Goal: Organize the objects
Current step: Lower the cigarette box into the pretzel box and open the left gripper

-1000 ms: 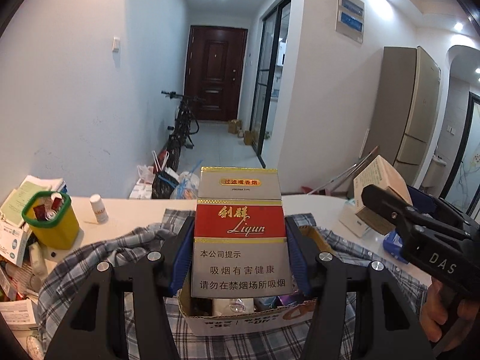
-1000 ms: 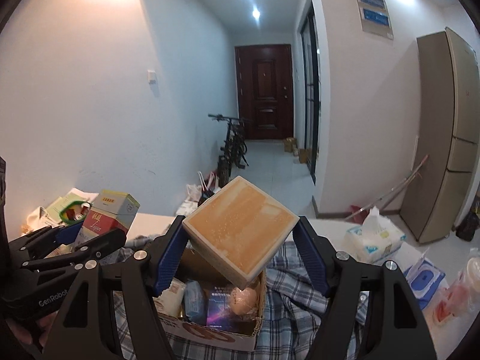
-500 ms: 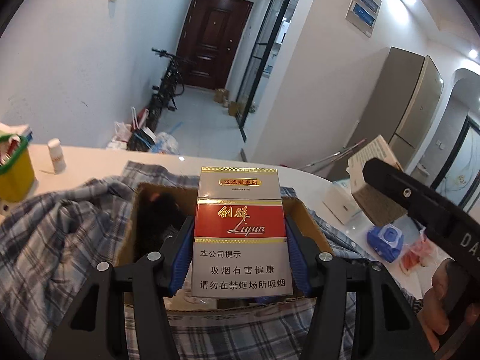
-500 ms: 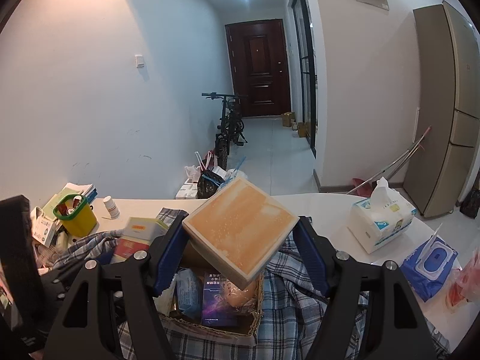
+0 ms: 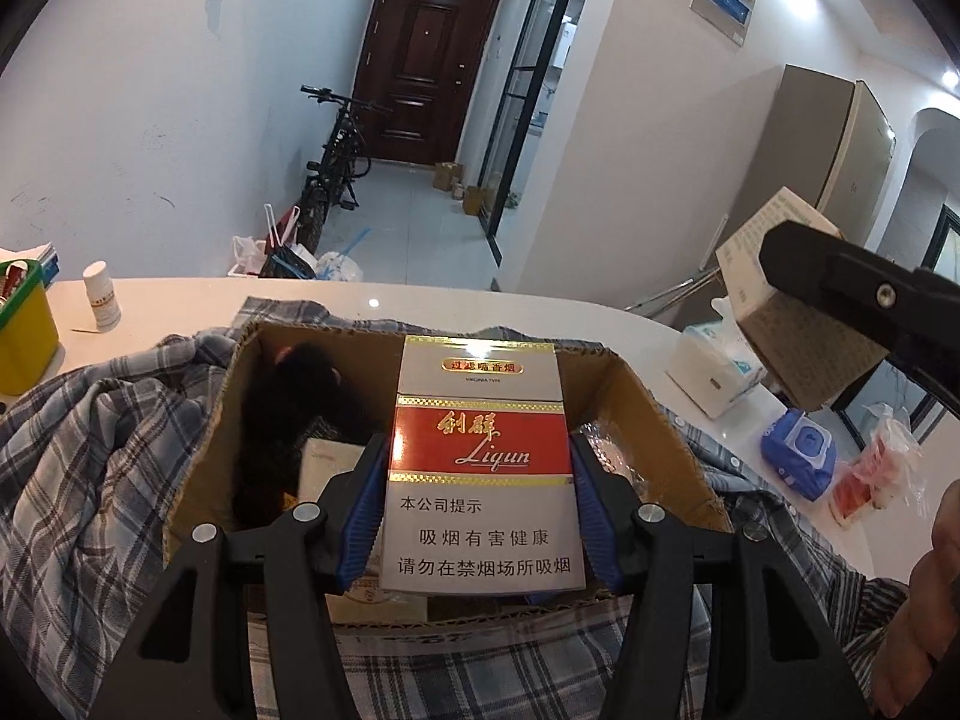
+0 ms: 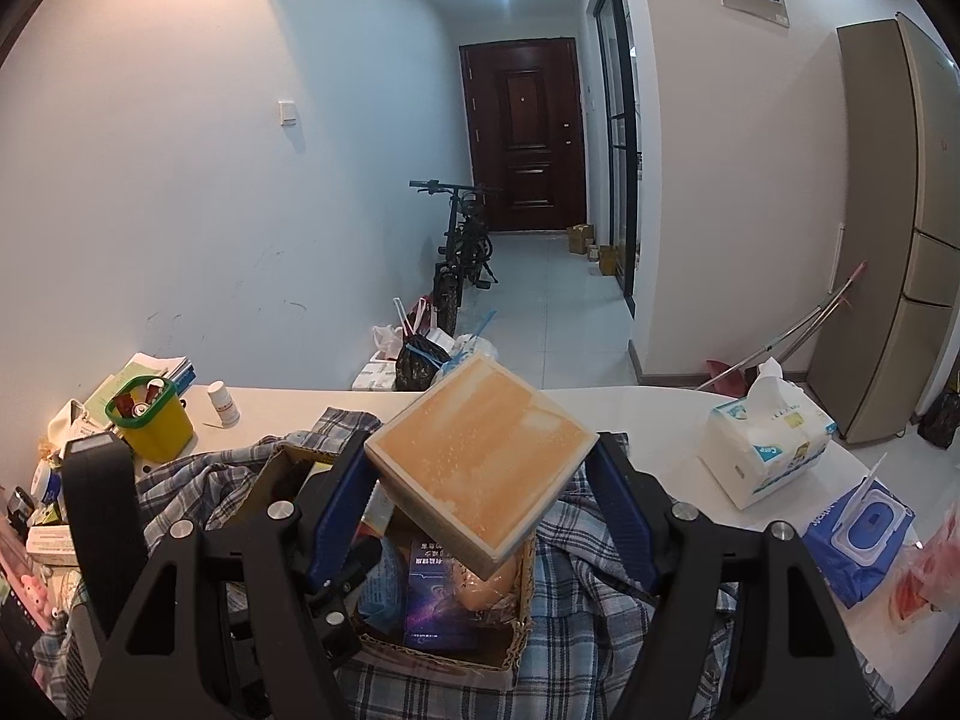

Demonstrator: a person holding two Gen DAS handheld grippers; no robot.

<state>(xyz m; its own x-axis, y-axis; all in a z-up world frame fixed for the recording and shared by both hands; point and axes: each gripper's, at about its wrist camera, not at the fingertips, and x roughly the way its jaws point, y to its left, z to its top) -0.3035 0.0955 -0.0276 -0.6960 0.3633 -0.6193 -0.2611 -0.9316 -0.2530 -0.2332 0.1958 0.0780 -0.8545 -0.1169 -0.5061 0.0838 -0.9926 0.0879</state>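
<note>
My left gripper [image 5: 477, 480] is shut on a red and silver Liqun cigarette carton [image 5: 480, 468] and holds it upright inside the open cardboard box [image 5: 636, 396]. My right gripper [image 6: 480, 492] is shut on a tilted orange-topped box [image 6: 480, 456] and holds it above the same cardboard box [image 6: 516, 570]. That orange-topped box also shows at the right of the left wrist view [image 5: 798, 312], held higher than the carton. The cardboard box holds a dark furry item [image 5: 294, 396], a purple packet [image 6: 438, 594] and other small packs.
A plaid shirt [image 5: 90, 450] lies around the cardboard box on the white table [image 5: 420, 300]. A yellow cup [image 6: 153, 420] and a white pill bottle [image 6: 222, 402] stand at the left. A tissue pack [image 6: 762, 444] and blue wipes [image 6: 858, 534] lie at the right.
My left gripper has moved forward and down with the carton, from in front of the cardboard box to inside it. My right gripper has kept the orange-topped box over the cardboard box.
</note>
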